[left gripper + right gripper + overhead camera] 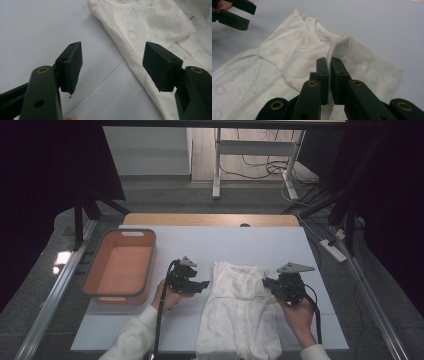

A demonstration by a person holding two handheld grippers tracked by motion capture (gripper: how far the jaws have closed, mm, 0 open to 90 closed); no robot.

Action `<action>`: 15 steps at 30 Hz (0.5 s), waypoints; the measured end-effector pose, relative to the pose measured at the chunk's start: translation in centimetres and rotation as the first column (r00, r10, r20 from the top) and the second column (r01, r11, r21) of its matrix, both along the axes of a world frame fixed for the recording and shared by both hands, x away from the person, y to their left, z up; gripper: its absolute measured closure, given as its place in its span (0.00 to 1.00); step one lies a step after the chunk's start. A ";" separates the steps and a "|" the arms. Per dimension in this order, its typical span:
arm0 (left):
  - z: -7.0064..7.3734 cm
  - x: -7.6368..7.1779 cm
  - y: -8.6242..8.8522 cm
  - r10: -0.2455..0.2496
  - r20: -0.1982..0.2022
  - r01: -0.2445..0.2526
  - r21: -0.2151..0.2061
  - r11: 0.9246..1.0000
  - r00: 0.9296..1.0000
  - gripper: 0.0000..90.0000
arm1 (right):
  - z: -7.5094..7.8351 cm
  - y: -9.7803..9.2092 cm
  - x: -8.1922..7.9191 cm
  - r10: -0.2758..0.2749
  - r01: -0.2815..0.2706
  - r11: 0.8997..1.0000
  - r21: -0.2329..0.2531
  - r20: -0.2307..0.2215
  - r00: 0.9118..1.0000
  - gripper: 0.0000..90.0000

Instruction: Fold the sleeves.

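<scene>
Between the right gripper [329, 75] jaws a fold of the white printed cotton garment [239, 310] is pinched; left gripper [112, 65] gapes empty beside its hem, folding barely begun.

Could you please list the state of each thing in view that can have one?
left gripper: open, holding nothing, beside the garment's edge.
right gripper: shut on a fold of the garment.
white garment: lying spread on the table, one edge pinched up.
orange basket: upright, empty.
</scene>
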State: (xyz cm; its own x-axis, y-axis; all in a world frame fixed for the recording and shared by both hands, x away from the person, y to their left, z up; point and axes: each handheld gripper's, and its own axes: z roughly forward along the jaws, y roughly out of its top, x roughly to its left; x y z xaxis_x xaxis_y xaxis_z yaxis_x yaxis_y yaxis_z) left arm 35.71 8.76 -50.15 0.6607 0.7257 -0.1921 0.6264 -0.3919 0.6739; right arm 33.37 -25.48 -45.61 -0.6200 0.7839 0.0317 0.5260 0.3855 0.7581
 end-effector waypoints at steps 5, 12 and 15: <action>0.0 0.0 0.0 0.001 -0.001 -0.001 0.000 1.000 1.000 0.36 | 0.2 0.6 0.0 0.016 -0.016 1.000 0.004 0.006 1.000 0.95; 0.0 0.0 0.0 0.002 -0.001 -0.002 -0.001 1.000 1.000 0.36 | 0.3 1.2 0.0 0.030 -0.030 0.999 0.013 0.008 1.000 0.95; 0.0 0.0 0.0 0.002 -0.001 -0.002 -0.001 1.000 1.000 0.36 | 0.3 1.7 0.2 0.042 -0.042 0.999 0.016 0.004 0.999 0.95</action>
State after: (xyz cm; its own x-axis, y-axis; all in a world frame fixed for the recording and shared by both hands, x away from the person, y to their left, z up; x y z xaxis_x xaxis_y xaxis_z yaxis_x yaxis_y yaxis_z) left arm 35.72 8.79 -50.14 0.6594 0.7265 -0.1935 0.6276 -0.3902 0.6736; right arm 33.53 -23.74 -45.36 -0.6526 0.7565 0.0415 0.5070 0.3953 0.7659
